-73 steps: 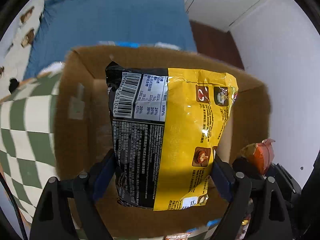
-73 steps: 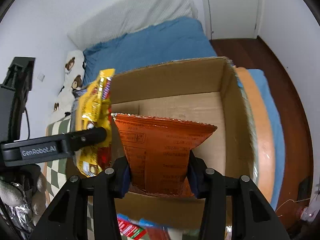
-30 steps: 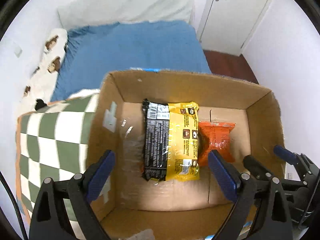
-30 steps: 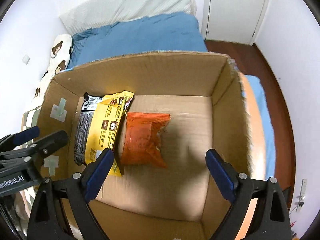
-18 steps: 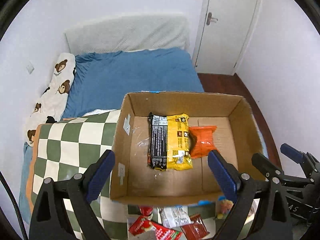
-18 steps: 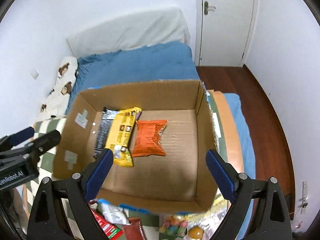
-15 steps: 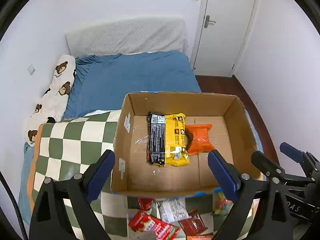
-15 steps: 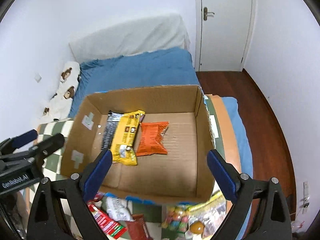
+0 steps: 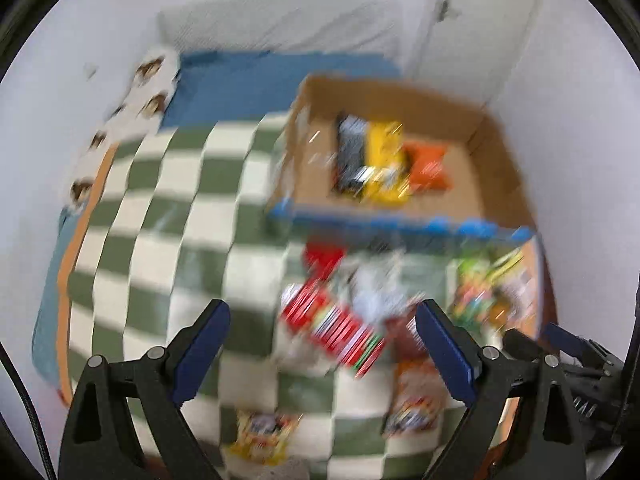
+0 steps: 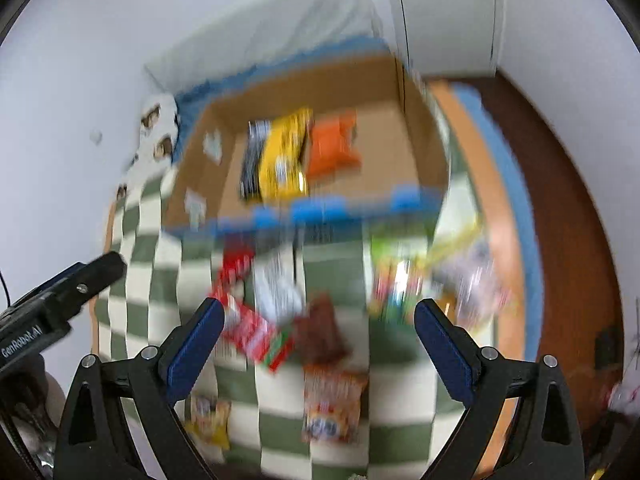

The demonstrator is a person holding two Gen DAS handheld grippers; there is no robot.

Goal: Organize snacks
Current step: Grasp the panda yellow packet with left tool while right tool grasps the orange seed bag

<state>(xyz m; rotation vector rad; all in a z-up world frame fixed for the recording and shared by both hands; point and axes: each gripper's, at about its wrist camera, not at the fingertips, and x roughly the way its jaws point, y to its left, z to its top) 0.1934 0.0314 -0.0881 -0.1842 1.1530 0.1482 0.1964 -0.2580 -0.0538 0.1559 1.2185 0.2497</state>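
An open brown cardboard box with a blue-taped near edge sits at the far side of a green-and-white checkered blanket spread on a bed. On the box floor lies a yellow-and-black snack packet, and just to its right, touching or slightly overlapping it, an orange snack packet. Both frames are blurred, so print on the packets cannot be read.

On the blanket just in front of the box lies a loose scatter of snacks. A red striped wrapper lies left of centre, with a white-grey packet beside it on the far side and a brown packet to its right. Nearer the cameras are an orange-and-white patterned bag and, further left, a small yellow packet. To the right, near the blanket's edge, sits a blurred multicoloured pack with green and yellow.

The left gripper is released, its blue-padded jaws spread wide above the red wrapper area and holding nothing. The right gripper is likewise spread wide and empty, hovering over the scattered snacks. The left one also shows as a black arm at the left edge of the right wrist view.

Beyond the box are a blue bedsheet, a white pillow with bear prints, white walls and a white door; dark wooden floor runs along the right.
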